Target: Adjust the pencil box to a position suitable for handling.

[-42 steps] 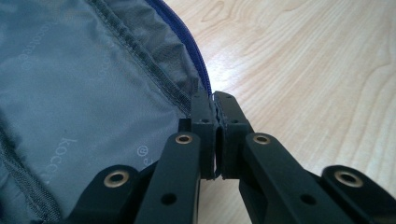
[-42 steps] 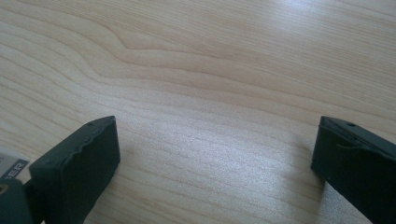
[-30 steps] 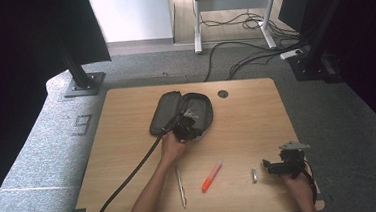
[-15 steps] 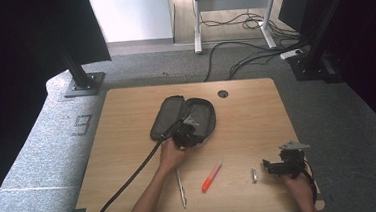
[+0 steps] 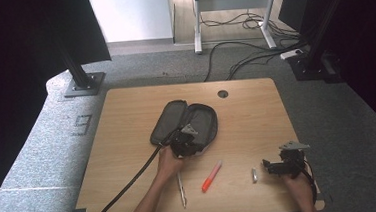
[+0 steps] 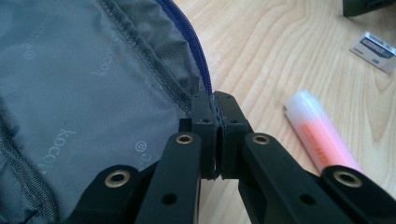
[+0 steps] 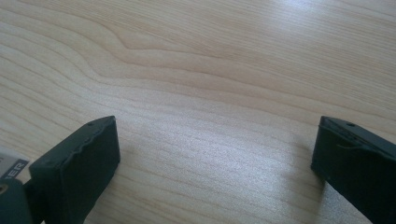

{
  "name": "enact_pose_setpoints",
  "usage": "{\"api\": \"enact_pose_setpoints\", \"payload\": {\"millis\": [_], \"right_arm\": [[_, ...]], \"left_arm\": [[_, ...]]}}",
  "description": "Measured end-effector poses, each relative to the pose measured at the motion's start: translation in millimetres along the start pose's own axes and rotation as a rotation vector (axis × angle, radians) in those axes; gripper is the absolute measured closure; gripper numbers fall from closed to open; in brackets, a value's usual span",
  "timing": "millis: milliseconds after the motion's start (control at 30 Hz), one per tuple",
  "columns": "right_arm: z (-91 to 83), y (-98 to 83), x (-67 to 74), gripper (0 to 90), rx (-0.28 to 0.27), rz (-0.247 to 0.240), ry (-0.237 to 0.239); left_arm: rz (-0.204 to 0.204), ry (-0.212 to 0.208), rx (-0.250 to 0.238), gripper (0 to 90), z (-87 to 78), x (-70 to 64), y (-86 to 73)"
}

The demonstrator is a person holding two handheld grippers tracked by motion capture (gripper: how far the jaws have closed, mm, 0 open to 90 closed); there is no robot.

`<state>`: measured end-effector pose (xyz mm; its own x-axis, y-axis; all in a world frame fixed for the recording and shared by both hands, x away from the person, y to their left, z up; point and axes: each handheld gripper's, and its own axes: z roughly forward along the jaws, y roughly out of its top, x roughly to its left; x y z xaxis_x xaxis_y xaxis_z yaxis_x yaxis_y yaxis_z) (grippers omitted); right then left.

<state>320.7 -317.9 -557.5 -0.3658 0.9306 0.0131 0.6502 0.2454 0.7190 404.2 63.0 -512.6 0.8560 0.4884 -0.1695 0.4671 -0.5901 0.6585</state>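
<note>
A dark grey pencil case [image 5: 177, 119] lies unzipped and spread flat at mid-table. My left gripper [image 5: 187, 138] sits at its near edge. In the left gripper view the jaws of my left gripper [image 6: 214, 105] are shut on the case's zip rim, beside the grey lining [image 6: 84, 84]. An orange highlighter [image 5: 211, 176] [image 6: 322, 135] lies just to the right of them. My right gripper [image 5: 271, 164] rests near the table's front right corner. In its own view my right gripper [image 7: 215, 149] stands open over bare wood.
A thin pen [image 5: 181, 189] lies by the left forearm. A small white labelled piece [image 5: 254, 175] [image 6: 373, 49] sits just left of the right gripper, with its corner [image 7: 11, 165] beside one jaw. A cable hole [image 5: 222, 93] is at the table's back edge.
The left gripper has pulled the pencil case a little toward the near edge of the table. The right gripper has stayed put.
</note>
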Motion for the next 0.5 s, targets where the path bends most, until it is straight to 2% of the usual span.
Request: {"api": "enact_pose_setpoints", "payload": {"millis": [500], "right_arm": [[0.0,0.0,0.0,0.4,0.000,0.000,0.000]], "left_arm": [[0.005,-0.029,-0.006,87.6,-2.5,-17.0,-9.9]]}}
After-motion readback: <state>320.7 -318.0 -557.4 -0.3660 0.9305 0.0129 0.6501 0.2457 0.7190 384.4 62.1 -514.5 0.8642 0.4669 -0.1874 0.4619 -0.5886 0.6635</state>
